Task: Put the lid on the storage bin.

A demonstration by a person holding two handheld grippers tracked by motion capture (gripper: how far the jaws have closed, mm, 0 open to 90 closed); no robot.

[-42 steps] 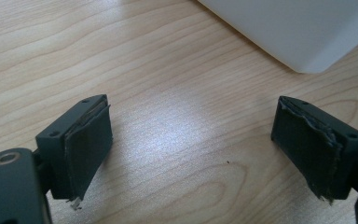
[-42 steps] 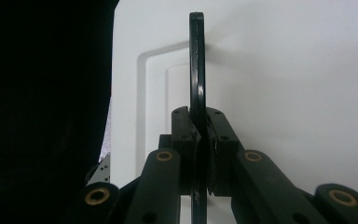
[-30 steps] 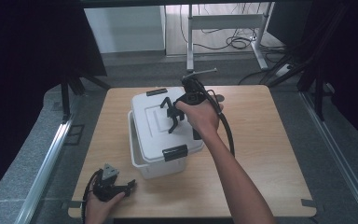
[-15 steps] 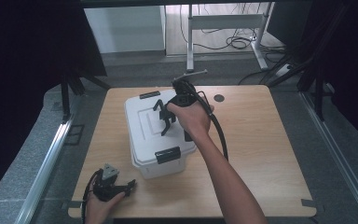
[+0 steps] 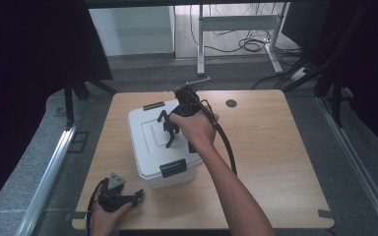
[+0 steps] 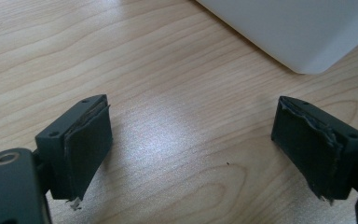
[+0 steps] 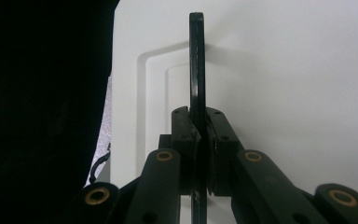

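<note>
Box: a white plastic box (image 5: 160,142) with a lid sits on the table, left of centre, its long side running from 11 o'clock to 5 o'clock in the high view.
Handle: a black carrying handle (image 5: 167,129) stands up from the middle of the lid; in the right gripper view it shows edge-on as a thin black bar (image 7: 196,70) rising over the white lid.
Latches: one black latch (image 5: 173,167) at the near end of the box, at 6 o'clock from the handle; another (image 5: 153,105) at the far end, at 11 o'clock.
Right gripper: the right gripper (image 5: 170,132) comes in over the lid from 3 o'clock, held by the person's right hand (image 5: 194,128); its jaws are closed tight on the handle, pads pressing it from both sides (image 7: 197,154).
Left gripper: the left gripper (image 5: 137,195) lies low at the near left corner of the table, at 7 o'clock from the box and well apart from it, in the left hand (image 5: 106,219); its jaws stand wide with only bare wood between them (image 6: 191,149).
Box from the left gripper: a rounded white corner (image 6: 303,32) at 1 o'clock, not touching either jaw.
Cable: a black cable (image 5: 226,142) trails from the right gripper across the table toward 5 o'clock.
Table: pale wood-grain top (image 5: 275,147), with a small dark round spot (image 5: 231,103) at 2 o'clock from the box.
Room: grey floor around the table, dark curtains on both sides, a metal frame (image 5: 236,22) and loose cables (image 5: 251,45) at 12 o'clock.
</note>
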